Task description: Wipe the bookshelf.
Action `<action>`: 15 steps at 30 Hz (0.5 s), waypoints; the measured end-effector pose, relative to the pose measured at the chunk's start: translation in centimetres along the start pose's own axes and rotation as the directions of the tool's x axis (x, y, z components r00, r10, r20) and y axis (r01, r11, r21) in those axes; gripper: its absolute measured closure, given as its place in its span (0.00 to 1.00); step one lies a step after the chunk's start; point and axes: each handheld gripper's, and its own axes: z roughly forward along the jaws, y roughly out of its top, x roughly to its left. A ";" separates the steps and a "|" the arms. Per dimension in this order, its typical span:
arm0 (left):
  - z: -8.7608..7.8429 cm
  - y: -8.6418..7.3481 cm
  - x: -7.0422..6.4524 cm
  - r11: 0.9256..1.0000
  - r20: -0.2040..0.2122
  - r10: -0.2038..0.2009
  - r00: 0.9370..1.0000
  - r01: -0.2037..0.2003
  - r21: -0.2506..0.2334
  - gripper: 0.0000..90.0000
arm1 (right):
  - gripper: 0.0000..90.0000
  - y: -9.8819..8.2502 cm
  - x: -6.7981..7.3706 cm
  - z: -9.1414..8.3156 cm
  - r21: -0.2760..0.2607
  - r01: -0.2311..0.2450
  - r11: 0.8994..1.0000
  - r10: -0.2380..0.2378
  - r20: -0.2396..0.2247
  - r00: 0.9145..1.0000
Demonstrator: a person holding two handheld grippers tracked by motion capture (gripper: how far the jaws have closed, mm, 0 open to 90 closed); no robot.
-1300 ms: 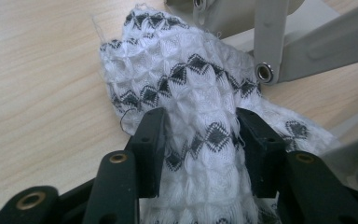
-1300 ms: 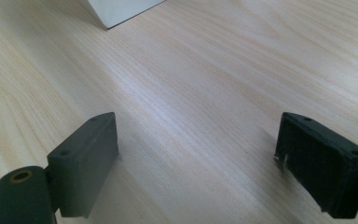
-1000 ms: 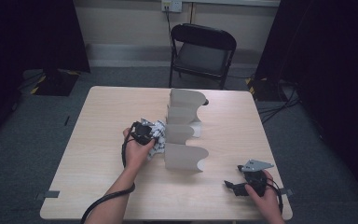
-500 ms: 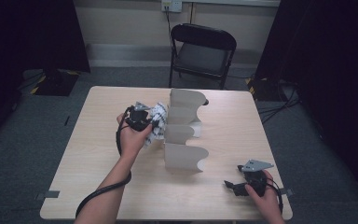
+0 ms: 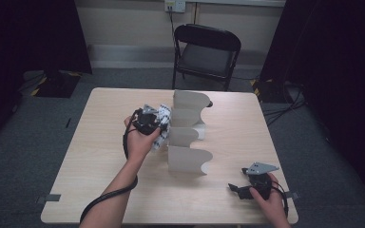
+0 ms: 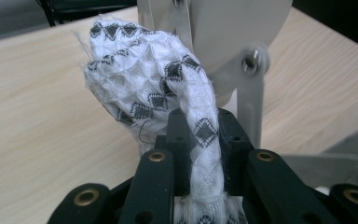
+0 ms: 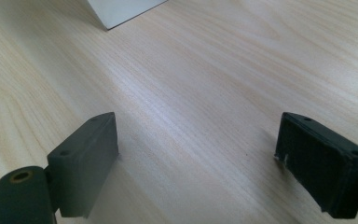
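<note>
Since the earlier pictures the left hand (image 5: 140, 142) has lifted away from the person and toward the far end of the white rack, carrying the cloth up with it, while the right hand (image 5: 266, 202) has kept its place near the table's near edge

Largest first: the light wooden table (image 5: 100, 156) carries a white rack of wavy dividers (image 5: 187, 130), a row of upright curved panels with slots between them. That rack stands just ahead of and to one side of the left gripper (image 6: 200, 140), close enough that the cloth looks meant for one of its slots, though which one I cannot tell

The black-and-white patterned cloth (image 6: 144, 79) is clamped between the left jaws, pinched at a rolled, rope-like part; the rest bunches out beyond the jaw tips, clear of the table. Gripping a narrow twist probably keeps the bundle compact enough to feed between panels

The right gripper (image 7: 196, 154) rests low over bare table, its jaws wide apart with nothing between them, likely parked until needed
</note>
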 end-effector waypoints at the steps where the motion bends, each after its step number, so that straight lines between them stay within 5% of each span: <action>1: 0.2 -0.3 0.0 1.000 0.001 -0.003 1.000 0.003 0.006 0.87 | 0.14 0.0 0.0 0.0 0.000 0.000 1.000 0.000 0.000 1.000; 15: 3.6 -6.0 0.1 0.993 0.018 -0.057 0.998 0.055 0.104 0.87 | 0.14 0.0 0.0 0.0 0.002 0.000 1.000 0.000 -0.001 1.000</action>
